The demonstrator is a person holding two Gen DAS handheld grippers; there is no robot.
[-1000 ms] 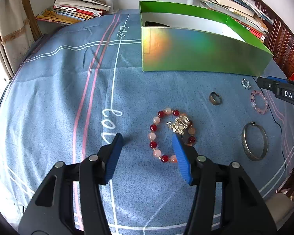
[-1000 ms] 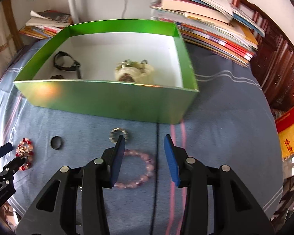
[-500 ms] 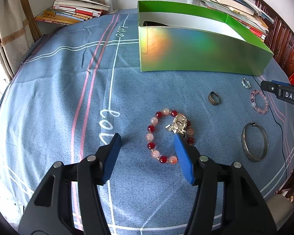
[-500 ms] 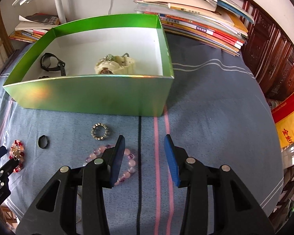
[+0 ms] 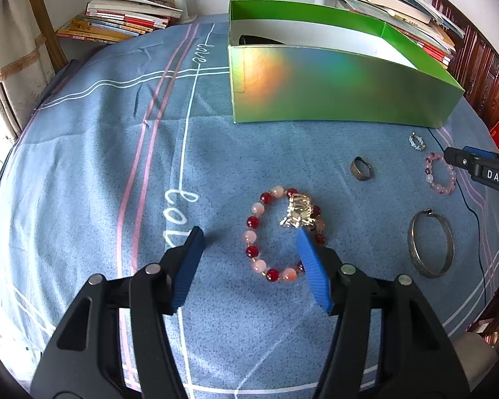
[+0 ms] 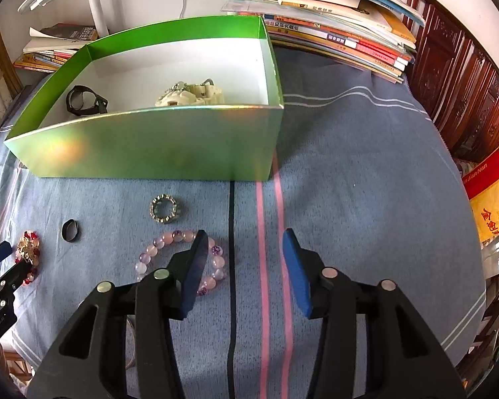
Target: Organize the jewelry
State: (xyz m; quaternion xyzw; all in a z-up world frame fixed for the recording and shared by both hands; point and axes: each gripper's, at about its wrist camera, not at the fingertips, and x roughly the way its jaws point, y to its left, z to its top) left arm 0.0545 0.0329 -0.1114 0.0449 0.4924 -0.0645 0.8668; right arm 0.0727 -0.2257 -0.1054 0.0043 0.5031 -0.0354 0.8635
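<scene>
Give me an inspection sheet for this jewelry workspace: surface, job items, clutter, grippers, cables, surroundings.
Surface: blue cloth with pink and white stripes, some creases.
Job's things: green box holding a black watch and a cream piece. On the cloth: red and pink bead bracelet with a gold charm, dark ring, sparkly ring, pale pink bead bracelet, silver bangle.
Clutter: nothing seen on the cloth.
Grippers: left gripper open, one finger over the red bracelet's edge; right gripper open, jaws just widening, one finger over the pink bracelet.
Cables: black cable running across the cloth.
Surroundings: stacked books, dark wooden furniture.
</scene>
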